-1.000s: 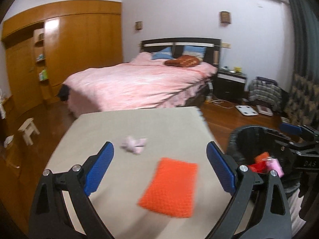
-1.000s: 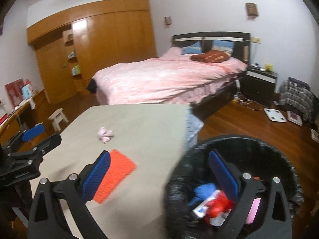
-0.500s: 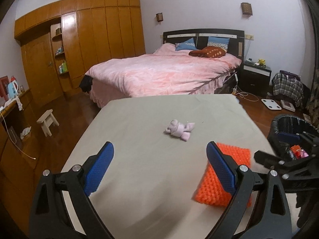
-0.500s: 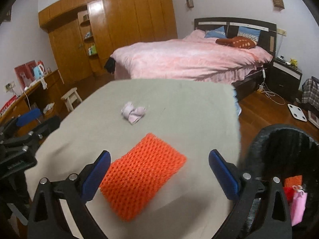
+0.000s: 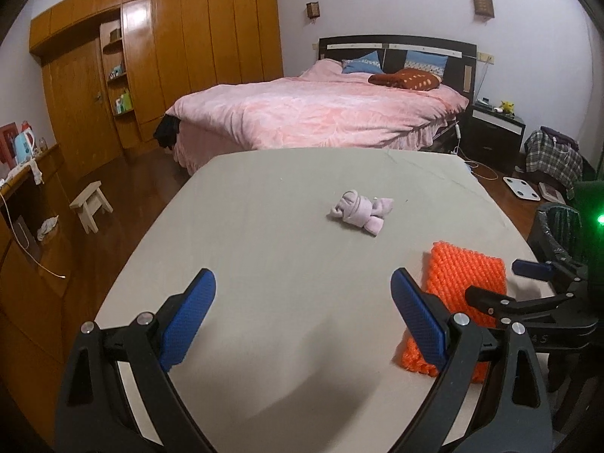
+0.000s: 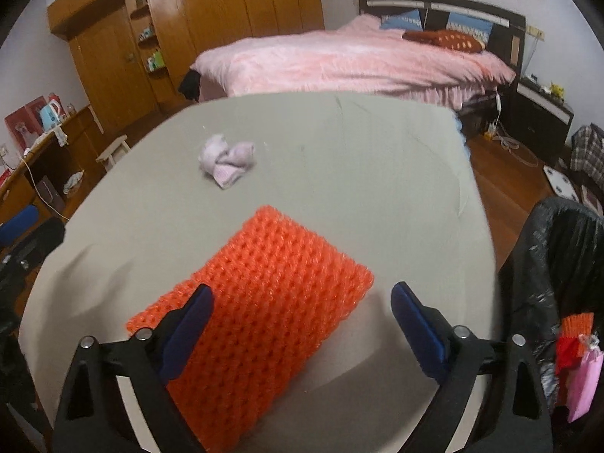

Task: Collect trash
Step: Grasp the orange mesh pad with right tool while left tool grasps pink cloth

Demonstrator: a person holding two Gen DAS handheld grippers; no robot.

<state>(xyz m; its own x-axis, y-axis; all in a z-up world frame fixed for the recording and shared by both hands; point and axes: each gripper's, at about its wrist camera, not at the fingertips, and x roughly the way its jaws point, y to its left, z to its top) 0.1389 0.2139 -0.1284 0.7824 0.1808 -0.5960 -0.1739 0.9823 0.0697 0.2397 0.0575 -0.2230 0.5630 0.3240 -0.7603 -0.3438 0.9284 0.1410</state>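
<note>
An orange foam mesh pad [image 6: 279,264] lies flat on the grey table [image 6: 358,151]. My right gripper [image 6: 302,290] hovers low over its near end with the pad between the fingers. Its jaws are closing, and the pads stand wide and do not press on it. A crumpled pale pink wad [image 6: 226,160] lies farther back on the table. My left gripper [image 5: 302,283] is open above bare table with nothing between its fingers. From there the orange pad [image 5: 468,275] is to its right and the pink wad [image 5: 360,213] ahead.
A black-lined trash bin [image 6: 547,249] stands off the table's right edge, with red and pink scraps [image 6: 577,358] inside. Beyond the table are a pink bed [image 5: 321,113], a small stool [image 5: 90,204] on the floor at left, and a wooden wardrobe [image 5: 170,56].
Both views swung from the bin toward the table. The right gripper came down over the orange pad, which now fills the space between its fingers. The left gripper sank toward the table.
</note>
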